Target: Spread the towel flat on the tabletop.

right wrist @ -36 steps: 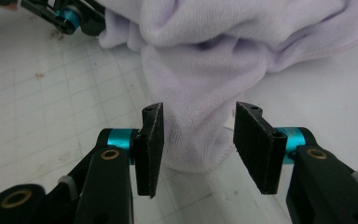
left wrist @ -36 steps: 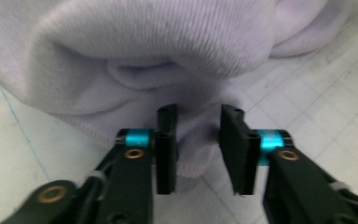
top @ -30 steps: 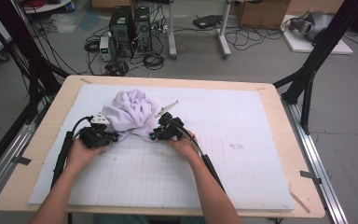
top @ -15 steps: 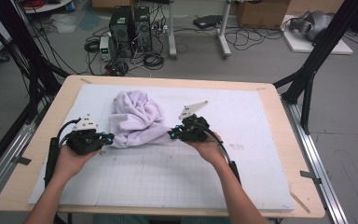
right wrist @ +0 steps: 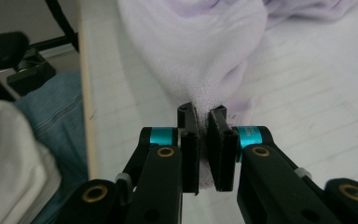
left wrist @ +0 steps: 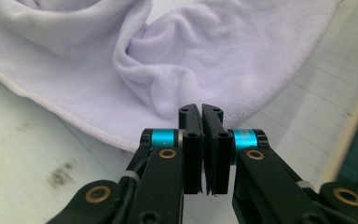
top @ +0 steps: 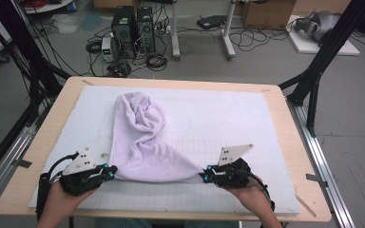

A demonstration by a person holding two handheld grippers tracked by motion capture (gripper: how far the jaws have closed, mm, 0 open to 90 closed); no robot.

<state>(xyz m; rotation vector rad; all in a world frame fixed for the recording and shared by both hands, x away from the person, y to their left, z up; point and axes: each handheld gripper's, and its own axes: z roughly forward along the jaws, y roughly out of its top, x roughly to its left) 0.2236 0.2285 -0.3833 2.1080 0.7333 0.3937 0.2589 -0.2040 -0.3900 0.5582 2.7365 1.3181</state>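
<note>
— What did the room look like?

— A grey floor with a computer tower [top: 126,28] and cables lay behind a wooden table [top: 285,123] covered by a white gridded mat [top: 228,118].

— And the cloth?

— A pale lilac towel [top: 145,142] lay on the mat, bunched at its far end and fanning toward the near edge.

— The tongs?

— The left gripper [top: 108,170] was clamped on its near left corner, the right gripper [top: 204,175] on its near right corner, well apart, the hem taut between them.
</note>
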